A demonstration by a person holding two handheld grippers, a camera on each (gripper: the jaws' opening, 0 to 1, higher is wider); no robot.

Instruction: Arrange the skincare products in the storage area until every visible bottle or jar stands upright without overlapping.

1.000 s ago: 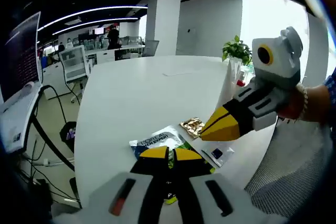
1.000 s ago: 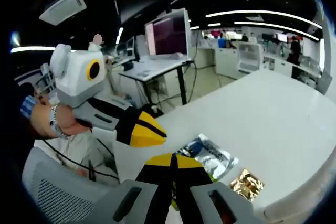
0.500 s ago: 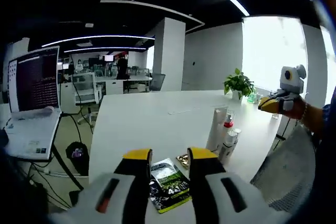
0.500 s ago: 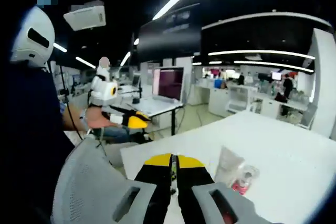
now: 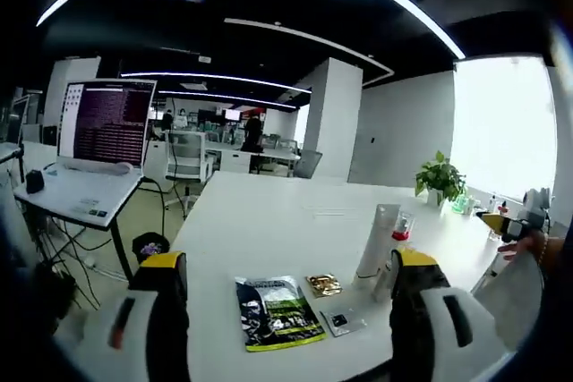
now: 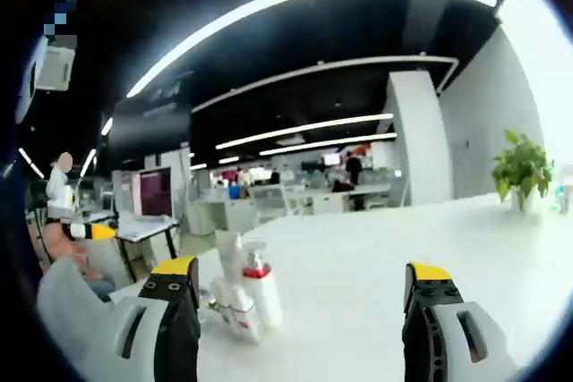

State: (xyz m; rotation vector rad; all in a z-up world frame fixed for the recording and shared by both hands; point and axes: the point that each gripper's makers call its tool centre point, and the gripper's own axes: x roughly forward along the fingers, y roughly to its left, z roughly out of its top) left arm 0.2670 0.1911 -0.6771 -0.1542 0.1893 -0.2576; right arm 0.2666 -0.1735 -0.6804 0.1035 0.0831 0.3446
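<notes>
On the white table (image 5: 269, 221) a tall white tube (image 5: 379, 239) and a red-collared pump bottle (image 5: 400, 228) stand upright together, with a smaller bottle (image 5: 385, 279) in front of them. A dark green sachet (image 5: 272, 312), a gold sachet (image 5: 324, 284) and a small clear sachet (image 5: 341, 319) lie flat beside them. My left gripper (image 5: 288, 264) is open wide above the sachets, holding nothing. My right gripper (image 6: 303, 271) is open wide and empty, facing the tube (image 6: 229, 255), pump bottle (image 6: 258, 288) and small bottle (image 6: 226, 303) from the other side. The right gripper (image 5: 512, 221) also shows at far right in a hand.
A potted plant (image 5: 439, 178) stands at the table's far corner. To the left a desk carries a monitor (image 5: 107, 123), with cables and a chair around it. The left gripper (image 6: 89, 232) appears at the far left of the right gripper view. Office desks and a pillar stand behind.
Both grippers were shut close over the sachets; both have drawn back and apart and now stand open wide. The bottle group has come into both views.
</notes>
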